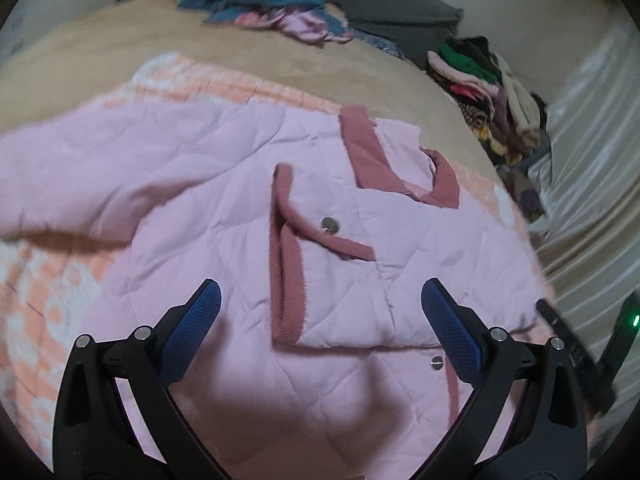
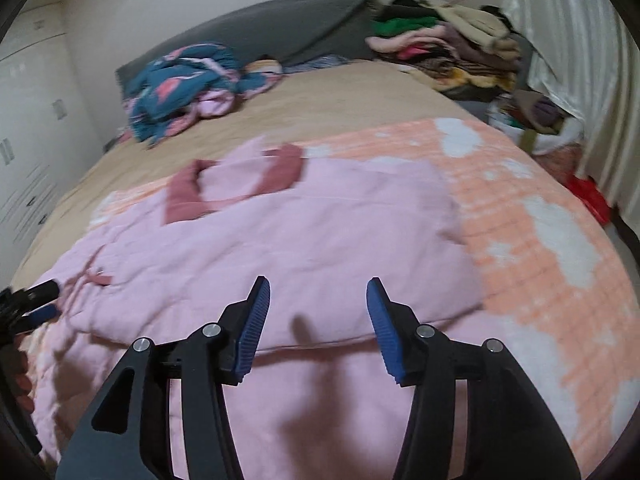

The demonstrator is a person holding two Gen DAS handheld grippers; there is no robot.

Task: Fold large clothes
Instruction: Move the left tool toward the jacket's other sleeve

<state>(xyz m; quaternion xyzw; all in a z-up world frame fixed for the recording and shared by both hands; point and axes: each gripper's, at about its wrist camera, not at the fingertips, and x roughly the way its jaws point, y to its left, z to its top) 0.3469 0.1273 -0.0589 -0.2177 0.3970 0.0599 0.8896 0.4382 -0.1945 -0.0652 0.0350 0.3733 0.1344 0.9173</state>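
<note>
- The pink quilted jacket (image 1: 224, 184) lies spread on a peach-and-white blanket (image 2: 532, 216) on the bed (image 2: 340, 96), collar end away from both tools
- The left tool (image 1: 320, 320) hangs just above the jacket's front, its blue pads spread wide with nothing between them; a darker pink trimmed pocket flap (image 1: 286, 252) and a metal snap (image 1: 329, 224) lie just ahead of its tips
- The right tool (image 2: 318, 312) hovers over a folded part of the jacket, jaws partly apart and empty, no cloth touching the pads
- In the right wrist view the left tool shows at the far left edge, over the jacket's near left side
- The jacket's right edge stops short of the blanket's edge, leaving a bare strip of blanket
- Beyond the dark pink collar (image 2: 236, 184) the tan bed cover is bare up to a crumpled teal and pink cloth (image 2: 184, 84)
- A pile of clothes (image 2: 444, 52) sits at the far right corner, well apart from the jacket
</note>
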